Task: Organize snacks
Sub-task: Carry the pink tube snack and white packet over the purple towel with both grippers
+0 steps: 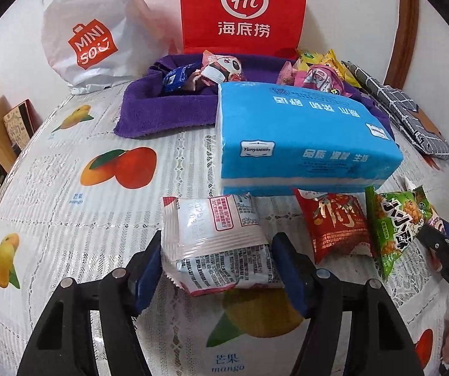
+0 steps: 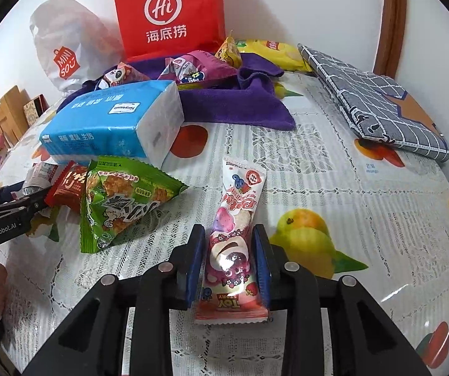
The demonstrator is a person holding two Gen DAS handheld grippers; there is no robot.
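A white snack packet (image 1: 215, 238) with red print sits between the blue pads of my left gripper (image 1: 216, 269), which is shut on it just above the fruit-print tablecloth (image 1: 67, 219). To its right lie a red snack packet (image 1: 337, 222) and a green snack packet (image 1: 396, 219). A pink Toy Story snack packet (image 2: 233, 235) lies lengthwise on the cloth between the pads of my right gripper (image 2: 229, 250), which stands slightly open around it. The green packet (image 2: 124, 200) and red packet (image 2: 67, 185) lie to the left of it.
A blue tissue pack (image 1: 302, 138) lies mid-table. Behind it a purple towel (image 1: 161, 109) carries several snacks. A red paper bag (image 1: 243, 9) and a white Miniso bag (image 1: 89, 31) stand at the wall. A folded grey checked cloth (image 2: 374, 100) lies at the right.
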